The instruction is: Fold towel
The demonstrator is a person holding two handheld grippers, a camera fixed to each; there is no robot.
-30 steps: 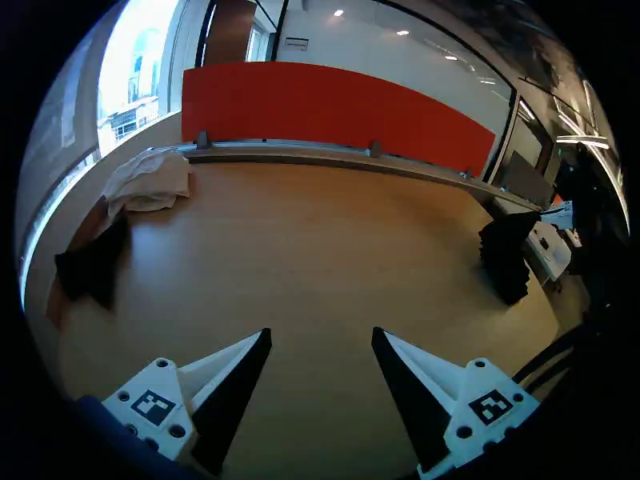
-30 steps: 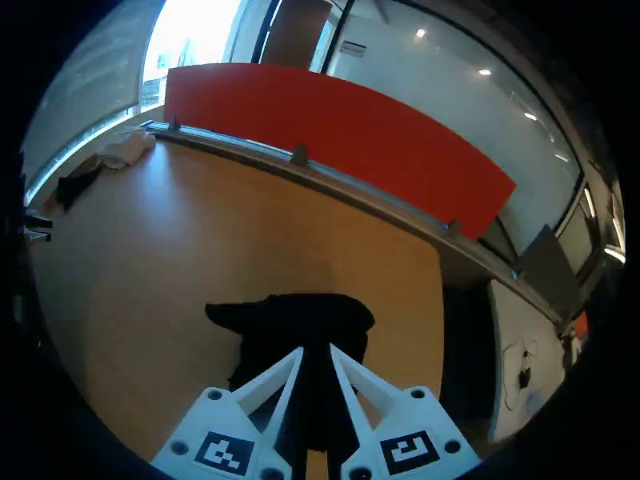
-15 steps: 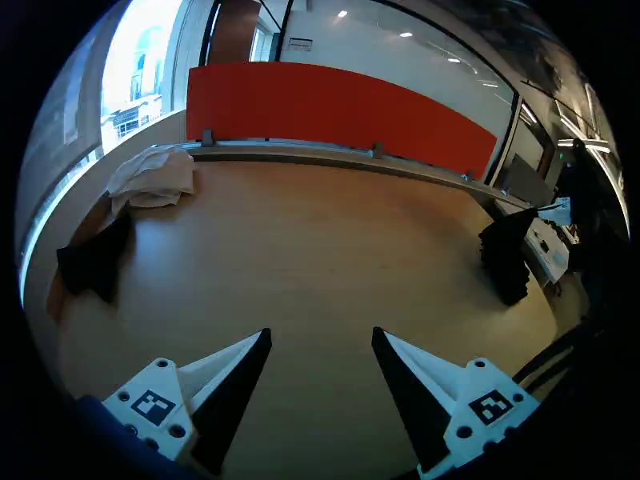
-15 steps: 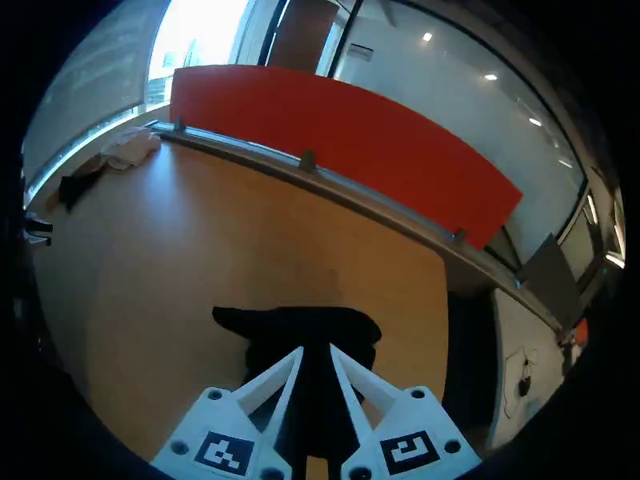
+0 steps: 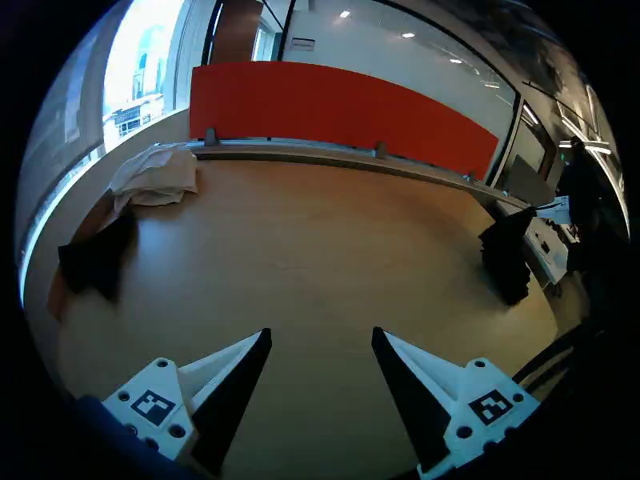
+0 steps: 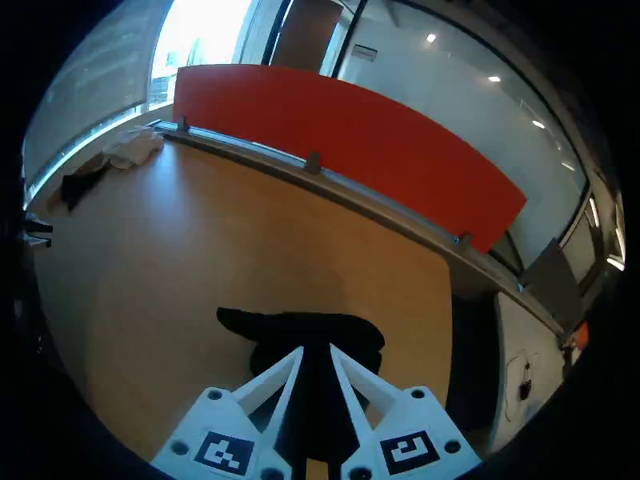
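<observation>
right gripper view: the right gripper [image 6: 316, 350] has its two fingers pressed together on the black towel [image 6: 308, 332]. The towel lies bunched on the wooden table [image 6: 200, 240] just ahead of the fingertips, with one corner trailing off to the left. against the frame a second ago, the towel sits a little lower in the picture and looks flatter. the red panel [image 6: 360, 152] has also slid slightly. i judge that the gripper has tipped or drawn back a touch with the cloth in its grip. for the task, this means the towel is caught but not spread out, and no fold has been made.

in the left gripper view the left gripper [image 5: 320, 331] has its fingers wide apart with nothing between them, above bare table. the white cloth [image 5: 156, 172] and the dark cloth [image 5: 92, 264] at the far left have drifted slightly rightward since the earlier frame, so this gripper has turned only a little. the dark bunch at the table's right edge is probably the same black towel, though the fisheye rim makes that hard to confirm.
</observation>
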